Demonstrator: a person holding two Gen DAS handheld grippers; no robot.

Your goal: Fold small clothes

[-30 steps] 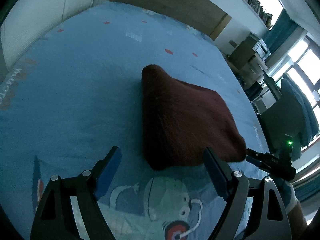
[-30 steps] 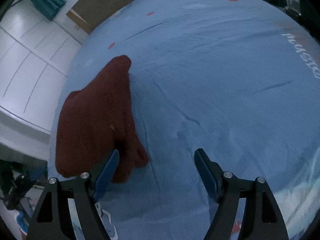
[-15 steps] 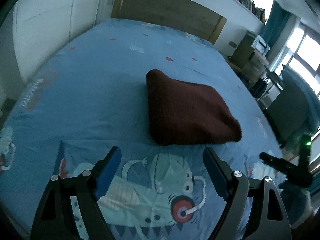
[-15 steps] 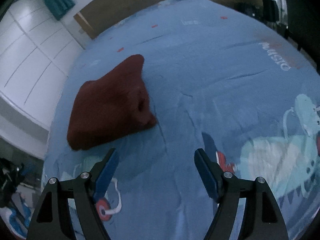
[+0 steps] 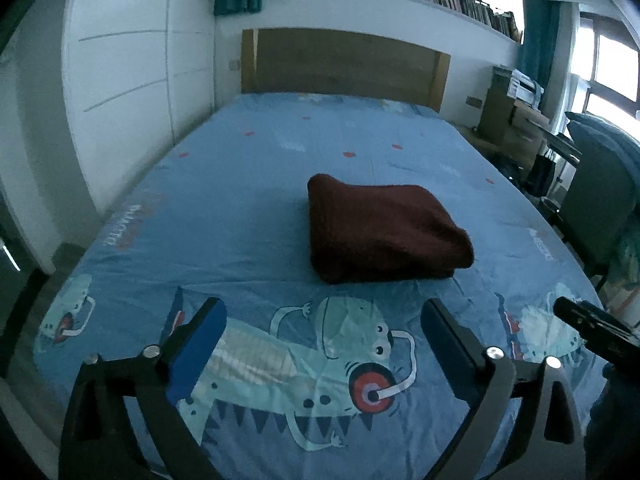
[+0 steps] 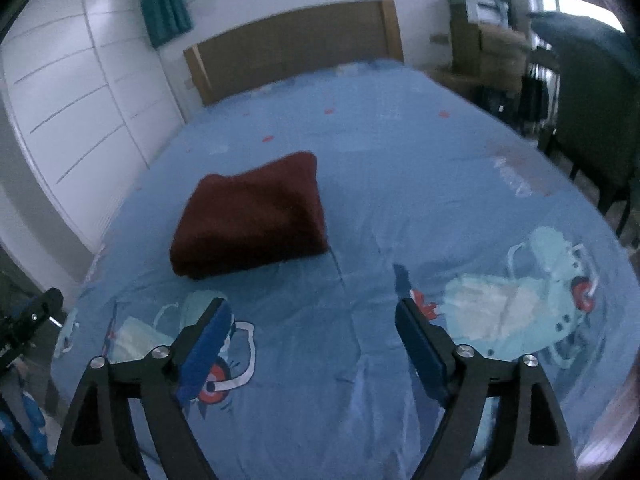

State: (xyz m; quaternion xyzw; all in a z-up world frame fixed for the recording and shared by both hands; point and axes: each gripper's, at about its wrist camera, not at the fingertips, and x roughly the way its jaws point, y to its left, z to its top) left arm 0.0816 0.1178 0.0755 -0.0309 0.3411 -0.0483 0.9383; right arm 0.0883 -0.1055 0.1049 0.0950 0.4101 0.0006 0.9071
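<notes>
A dark red knitted garment (image 5: 380, 232) lies folded into a thick rectangle in the middle of the blue bed sheet (image 5: 248, 200). The right wrist view has the same garment (image 6: 252, 216) up and to the left. My left gripper (image 5: 320, 320) hangs above the foot of the bed, well short of the garment, its jaws opening with nothing between them. My right gripper (image 6: 312, 320) is likewise back from the garment, jaws opening and empty. The right gripper's tip (image 5: 592, 328) pokes in at the right edge of the left wrist view.
The sheet carries cartoon shark prints (image 5: 320, 360) near the foot. A wooden headboard (image 5: 340, 68) closes the far end. White wardrobe doors (image 5: 120, 60) line the left side. A dark chair (image 6: 592, 92) and a desk with boxes (image 5: 516, 120) stand to the right.
Both grippers have pulled back and risen away from the garment, which now lies alone and looks smaller. Both pairs of jaws stand wider than before.
</notes>
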